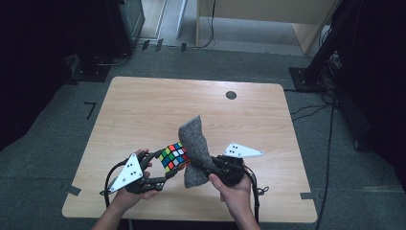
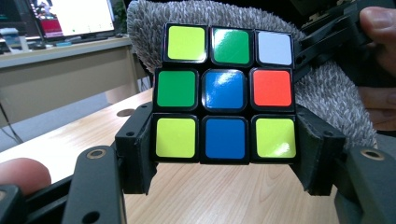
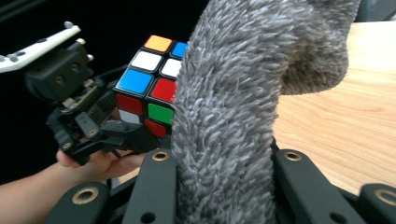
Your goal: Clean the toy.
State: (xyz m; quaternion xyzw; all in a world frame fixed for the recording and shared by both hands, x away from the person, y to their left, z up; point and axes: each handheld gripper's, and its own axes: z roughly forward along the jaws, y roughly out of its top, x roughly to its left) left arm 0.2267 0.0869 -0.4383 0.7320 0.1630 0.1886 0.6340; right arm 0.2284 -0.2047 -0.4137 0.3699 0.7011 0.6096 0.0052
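**Cube and cloth held together above the near part of the bench**

Around your work the wooden bench [image 1: 143,110] is bare, with one small dark round disc [image 1: 231,95] toward 1 o'clock from the cube, well apart from it. Beyond the far edge you see grey floor and black stands. In the left gripper view a desk with a lit monitor [image 2: 70,18] stands far behind.

What stands in the way is the cloth [image 1: 194,143] itself: it rises just beside the cube [image 1: 174,156], at the cube's 3 o'clock side in the high view, and it hides part of the cube from the right gripper view.

Your left gripper [image 1: 163,178] is clenched on the cube; the black jaws press the bottom row from both sides. The cube is lifted from the bench, a little tilted, with one corner toward you in the high view. It has no long axis.

Your right gripper [image 1: 201,165] is clenched tight on the cloth, near its lower part. The long axis of the cloth runs from 6 to 12 o'clock, and its top end bends over.

The cube is glossy hard plastic with coloured square tiles in a black frame. The cloth is grey, fluffy and soft, with short dense fibres.
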